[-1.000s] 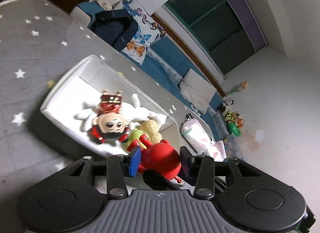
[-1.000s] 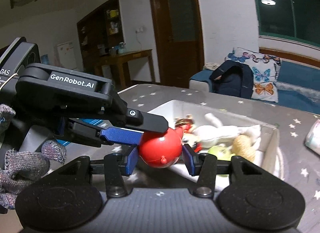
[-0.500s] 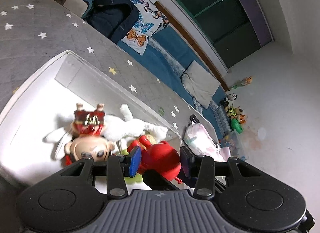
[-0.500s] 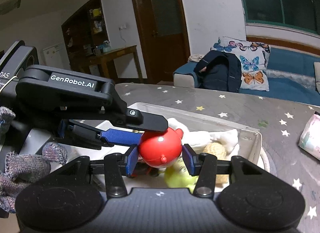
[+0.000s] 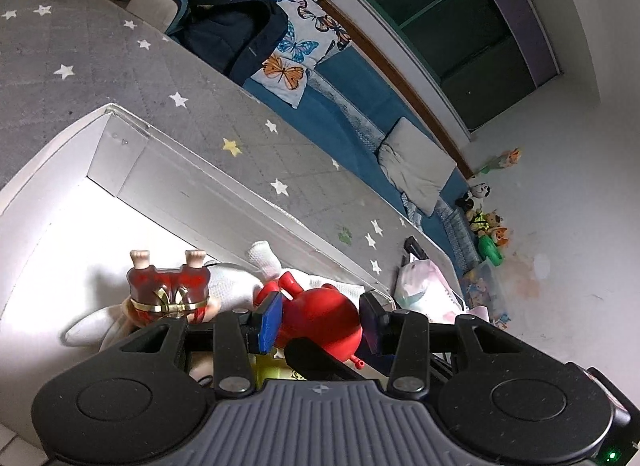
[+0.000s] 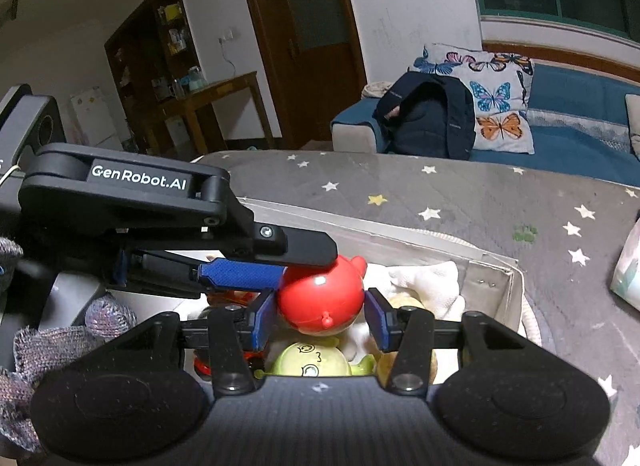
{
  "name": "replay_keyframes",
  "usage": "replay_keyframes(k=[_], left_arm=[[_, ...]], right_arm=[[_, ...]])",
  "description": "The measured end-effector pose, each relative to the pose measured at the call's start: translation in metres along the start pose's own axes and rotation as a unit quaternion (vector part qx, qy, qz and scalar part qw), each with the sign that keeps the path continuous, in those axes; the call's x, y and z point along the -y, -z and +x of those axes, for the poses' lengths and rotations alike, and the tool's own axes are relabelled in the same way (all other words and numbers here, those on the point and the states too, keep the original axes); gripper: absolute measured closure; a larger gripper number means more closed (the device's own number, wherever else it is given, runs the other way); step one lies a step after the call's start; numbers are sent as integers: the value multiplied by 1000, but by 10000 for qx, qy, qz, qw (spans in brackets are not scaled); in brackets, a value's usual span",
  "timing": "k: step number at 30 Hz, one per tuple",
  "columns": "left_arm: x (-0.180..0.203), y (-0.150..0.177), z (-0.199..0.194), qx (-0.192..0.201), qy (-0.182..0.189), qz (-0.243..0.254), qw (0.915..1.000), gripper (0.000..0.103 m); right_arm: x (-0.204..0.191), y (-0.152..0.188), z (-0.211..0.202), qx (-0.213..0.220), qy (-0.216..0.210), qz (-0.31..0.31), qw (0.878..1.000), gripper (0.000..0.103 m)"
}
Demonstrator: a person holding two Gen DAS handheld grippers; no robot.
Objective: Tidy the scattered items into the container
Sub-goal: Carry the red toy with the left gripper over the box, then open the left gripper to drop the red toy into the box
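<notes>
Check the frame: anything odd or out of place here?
Yes: both grippers clamp the same red toy over the white bin, the left gripper crossing the right gripper. A doll lies upside down inside. Nothing spilled or damaged.

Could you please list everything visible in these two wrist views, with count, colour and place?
red round toy: one, red, clamped by both grippers above the box
container: one, white box, on the star-patterned grey mat
doll: one, red outfit, lying in the box
plush toy: one, white, in the box
green toy: one, yellow-green with a drawn face, in the box under the red toy
backpack: one, dark navy, on the blue sofa
butterfly cushion: one, white
left gripper: black, blue pads
right gripper: black, blue pads
</notes>
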State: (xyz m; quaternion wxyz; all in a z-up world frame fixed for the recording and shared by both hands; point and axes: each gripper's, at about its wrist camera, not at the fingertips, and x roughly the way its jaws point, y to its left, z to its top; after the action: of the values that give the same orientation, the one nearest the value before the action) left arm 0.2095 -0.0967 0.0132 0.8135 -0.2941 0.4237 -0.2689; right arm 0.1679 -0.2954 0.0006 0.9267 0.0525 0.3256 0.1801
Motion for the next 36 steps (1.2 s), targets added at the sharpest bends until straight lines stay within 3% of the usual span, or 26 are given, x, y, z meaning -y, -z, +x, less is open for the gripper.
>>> replay_keyframes(k=[15, 19, 36], left_arm=[[4, 2, -3, 23, -149, 211, 9997, 58], [5, 2, -7, 57, -180, 282, 9994, 58], [16, 14, -32, 263, -402, 704, 9964, 58]], right_arm=[[-8, 0, 3, -149, 176, -209, 9995, 53], [-8, 0, 2, -119, 206, -220, 9995, 45], [-15, 2, -5, -44, 367, -349, 9987, 45]])
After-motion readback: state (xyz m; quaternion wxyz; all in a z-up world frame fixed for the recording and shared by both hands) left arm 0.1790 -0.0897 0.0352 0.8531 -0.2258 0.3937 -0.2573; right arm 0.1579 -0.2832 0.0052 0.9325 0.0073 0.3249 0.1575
